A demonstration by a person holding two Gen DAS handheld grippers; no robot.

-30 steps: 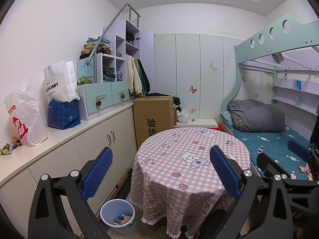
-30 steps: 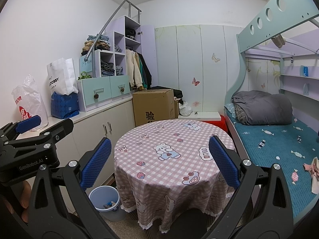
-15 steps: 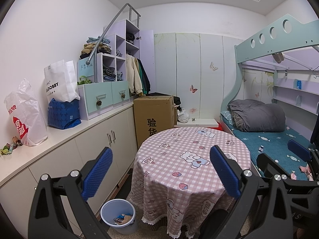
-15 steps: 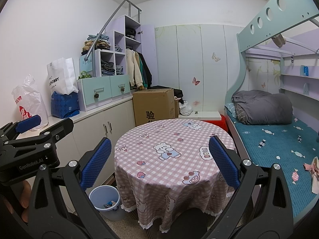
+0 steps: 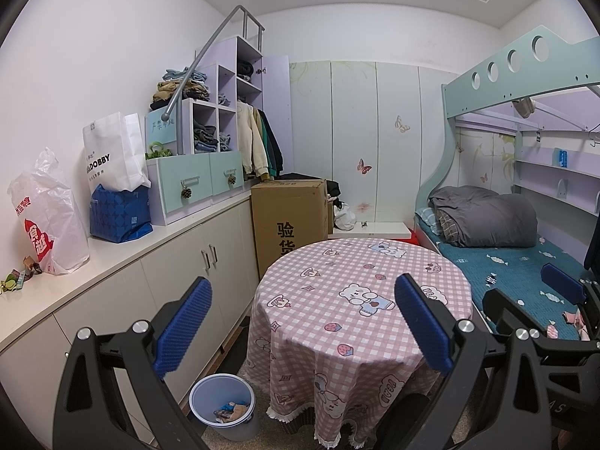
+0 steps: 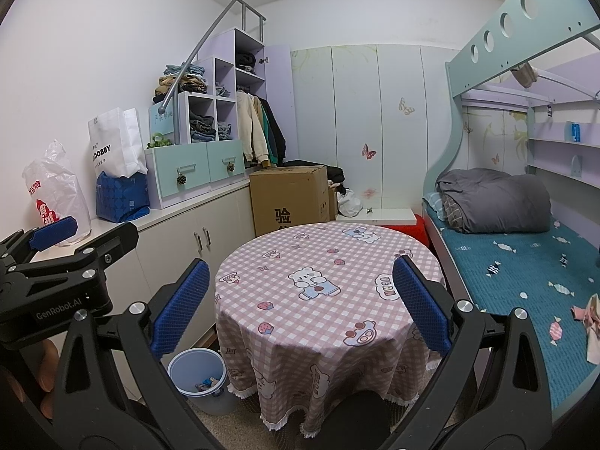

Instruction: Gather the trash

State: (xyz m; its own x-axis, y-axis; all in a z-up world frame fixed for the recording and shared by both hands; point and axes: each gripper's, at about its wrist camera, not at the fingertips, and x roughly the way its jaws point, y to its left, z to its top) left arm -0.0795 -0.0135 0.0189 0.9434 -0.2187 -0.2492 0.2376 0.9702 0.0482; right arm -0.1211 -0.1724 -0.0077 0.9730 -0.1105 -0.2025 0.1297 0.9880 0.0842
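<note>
- Round table (image 5: pixel 360 262) under a pink checked cloth stood mid-room.
- Cardboard box (image 5: pixel 288 217) stood on the floor behind the table's far edge.
- White paper bag (image 5: pixel 112 153) and blue bag (image 5: pixel 120 210) sat on the counter (image 5: pixel 112 262) against the wall.
- Grey duvet (image 6: pixel 495 198) lay at the bed's head end.

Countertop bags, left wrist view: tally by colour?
White paper bag: 1
White plastic bag with red print: 1
Blue bag: 1
Total: 3
</note>
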